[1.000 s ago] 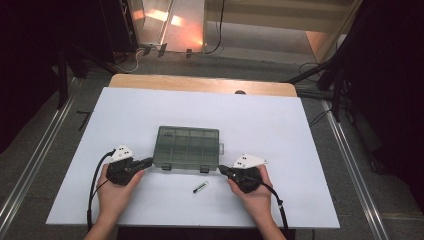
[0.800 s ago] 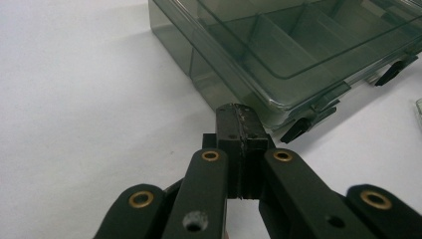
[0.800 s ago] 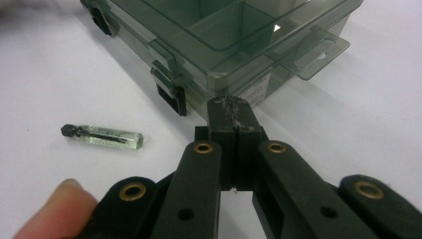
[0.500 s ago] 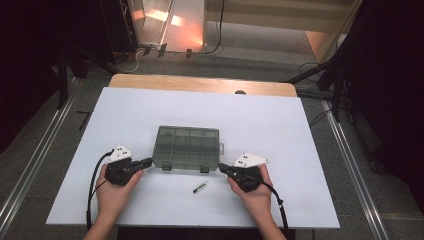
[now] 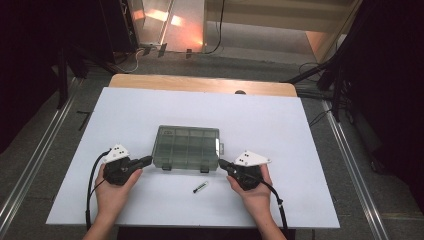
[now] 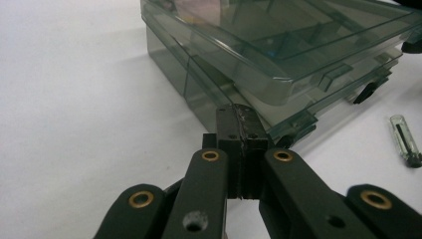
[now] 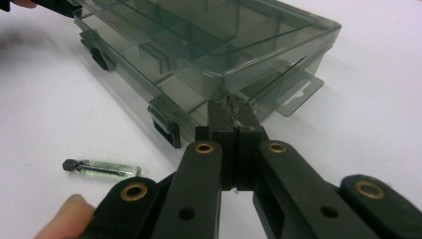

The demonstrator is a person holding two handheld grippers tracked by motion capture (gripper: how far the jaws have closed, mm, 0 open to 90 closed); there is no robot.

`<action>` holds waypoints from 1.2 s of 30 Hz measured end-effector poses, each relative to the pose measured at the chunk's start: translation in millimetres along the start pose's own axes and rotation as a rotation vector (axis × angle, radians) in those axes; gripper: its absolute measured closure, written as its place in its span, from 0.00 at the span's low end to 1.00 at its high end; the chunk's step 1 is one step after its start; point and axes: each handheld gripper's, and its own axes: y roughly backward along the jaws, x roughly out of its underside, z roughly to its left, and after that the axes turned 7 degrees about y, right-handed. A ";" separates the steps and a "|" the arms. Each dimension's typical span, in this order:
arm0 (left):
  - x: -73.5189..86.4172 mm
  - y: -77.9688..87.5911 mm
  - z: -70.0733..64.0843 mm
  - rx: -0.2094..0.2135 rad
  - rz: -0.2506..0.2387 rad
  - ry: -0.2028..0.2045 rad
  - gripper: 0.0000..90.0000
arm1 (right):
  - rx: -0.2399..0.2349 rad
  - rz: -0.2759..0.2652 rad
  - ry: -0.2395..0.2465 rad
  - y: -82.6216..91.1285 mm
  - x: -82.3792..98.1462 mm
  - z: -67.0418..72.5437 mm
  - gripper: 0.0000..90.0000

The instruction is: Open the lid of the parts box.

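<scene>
A smoky clear plastic compartment box (image 5: 186, 148) lies closed on the white table, its two latches facing the person. My left gripper (image 5: 148, 160) rests shut at the box's front left corner (image 6: 278, 124), jaws pressed together with nothing between them. My right gripper (image 5: 220, 163) is shut too, its tips at the front right corner (image 7: 219, 94) of the box. A small clear vial with a black cap (image 5: 200, 187) lies on the table in front of the box, between the two hands; the vial (image 7: 102, 169) lies left of the right jaws and the vial (image 6: 405, 140) sits at the far right.
The white tabletop (image 5: 260, 120) spreads around the box, with a wooden edge (image 5: 200, 84) at the far side. Metal rails (image 5: 355, 175) run along both sides of the table. Cables trail from each gripper toward the person.
</scene>
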 end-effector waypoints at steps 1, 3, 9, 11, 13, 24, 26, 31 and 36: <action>-0.3 0.1 -0.5 0.003 -0.006 0.000 1.00 | 0.005 -0.004 -0.003 0.3 -0.5 0.1 1.00; -1.2 0.5 -1.3 0.012 -0.022 0.003 1.00 | 0.009 -0.011 -0.010 0.9 -1.3 -0.6 1.00; -8.5 3.4 -1.8 0.072 -0.065 0.038 1.00 | 0.027 -0.030 -0.016 5.0 -7.9 -1.7 1.00; -10.5 2.9 -3.8 0.077 -0.074 0.035 1.00 | 0.031 -0.039 -0.013 6.4 -11.4 -2.7 1.00; -13.4 3.3 -6.3 0.083 -0.079 0.029 1.00 | 0.031 -0.043 -0.014 7.0 -14.4 -4.0 1.00; -31.8 0.0 -17.2 0.096 -0.147 0.008 1.00 | 0.047 -0.067 -0.020 8.5 -31.0 -9.0 1.00; -34.1 -0.9 -17.3 0.090 -0.164 0.010 1.00 | 0.045 -0.075 -0.030 7.9 -32.8 -10.2 1.00; -37.1 -0.5 -17.2 0.078 -0.186 0.008 1.00 | 0.048 -0.102 -0.049 6.0 -38.1 -11.5 1.00; -44.6 -1.5 -21.6 0.071 -0.209 -0.004 1.00 | 0.058 -0.117 -0.048 2.8 -44.4 -10.6 1.00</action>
